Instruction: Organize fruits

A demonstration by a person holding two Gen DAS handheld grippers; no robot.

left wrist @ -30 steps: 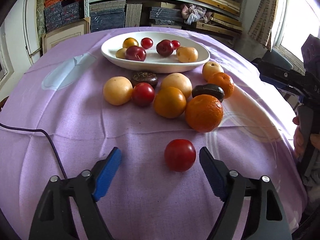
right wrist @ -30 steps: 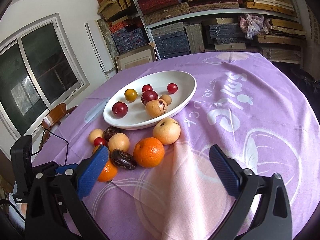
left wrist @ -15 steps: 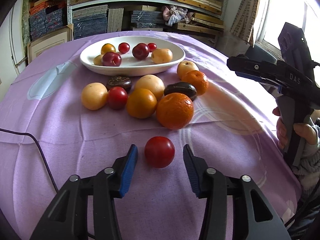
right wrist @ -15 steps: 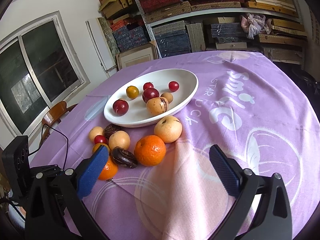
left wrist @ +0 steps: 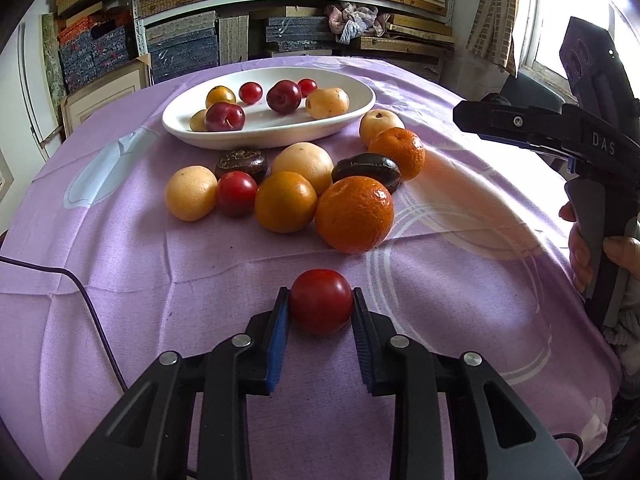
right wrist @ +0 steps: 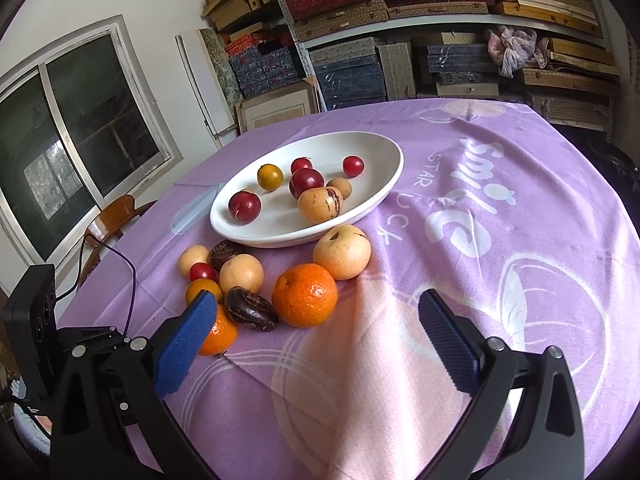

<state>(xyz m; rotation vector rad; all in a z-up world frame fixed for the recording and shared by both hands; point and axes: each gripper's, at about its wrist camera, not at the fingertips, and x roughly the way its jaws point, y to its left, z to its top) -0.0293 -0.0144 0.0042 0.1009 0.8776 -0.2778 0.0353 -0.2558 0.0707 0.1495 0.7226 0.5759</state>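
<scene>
**Red fruit clamped in my left hand-held gripper, loose fruit and dish beyond**

Red and smooth, the small round fruit (left wrist: 321,301) sits on the lilac cloth (left wrist: 440,320) of the desk, nearest to me and apart from the rest. My left hand-held gripper (left wrist: 320,306) has both blue pads (left wrist: 279,340) pressed against its sides, so it is gripped, with its underside on the cloth. Beyond it lies a loose cluster: a large orange (left wrist: 354,213) closest, a smaller orange (left wrist: 398,152) behind it, a dark oblong fruit (left wrist: 366,170) between them, pale yellow round fruits (left wrist: 191,193) and a second red fruit (left wrist: 237,193). Farther back stands the white oval dish (left wrist: 276,132), holding dark red plums (left wrist: 225,116), small red fruits and yellowish ones. My right hand-held gripper (right wrist: 326,322) hangs over the cloth at the right of the cluster, jaws wide apart with nothing between them; my fingers (left wrist: 580,252) wrap its handle. A thin dark cable (left wrist: 92,304) crosses the cloth at the left. Shelves of stacked boxes (right wrist: 440,20) fill the wall behind.
</scene>
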